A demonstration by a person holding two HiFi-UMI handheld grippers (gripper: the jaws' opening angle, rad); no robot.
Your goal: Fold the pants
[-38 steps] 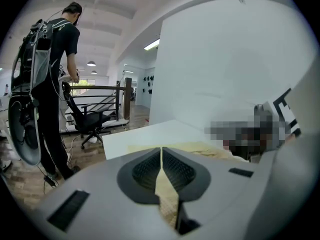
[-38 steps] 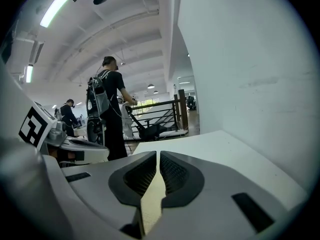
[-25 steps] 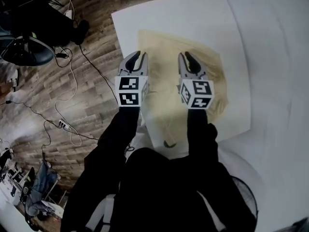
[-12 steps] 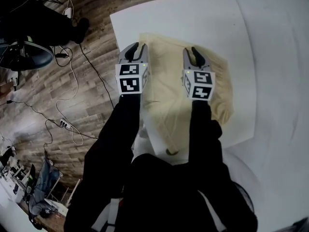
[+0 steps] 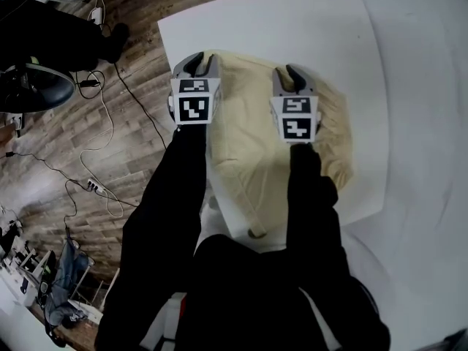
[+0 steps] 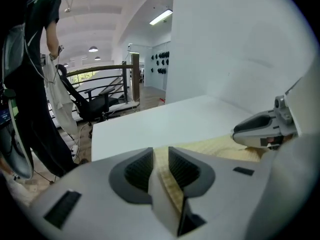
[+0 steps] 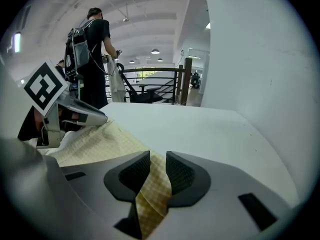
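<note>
Pale yellow checked pants (image 5: 248, 152) lie spread on the white table (image 5: 292, 28). My left gripper (image 5: 199, 62) is at the pants' far left corner and my right gripper (image 5: 290, 74) at the far edge further right, both pointing down at the cloth. In the left gripper view a fold of the pants (image 6: 220, 146) stands loosely between the jaws of the left gripper (image 6: 161, 154), which have just been opening. In the right gripper view the pants (image 7: 100, 144) likewise run between the opening jaws of the right gripper (image 7: 158, 159). Each gripper sees the other: the right gripper (image 6: 260, 129) and the left gripper (image 7: 75, 114).
The table's left edge runs close beside my left gripper, with wooden floor, cables (image 5: 110, 123) and an office chair (image 5: 36, 86) beyond it. A person in black (image 7: 92, 54) stands past the table's far side. A white backdrop (image 5: 424, 123) rises at the right.
Both grippers have moved away from me toward the pants' far edge and sunk closer to the table. Their jaws stand wider apart than before.
</note>
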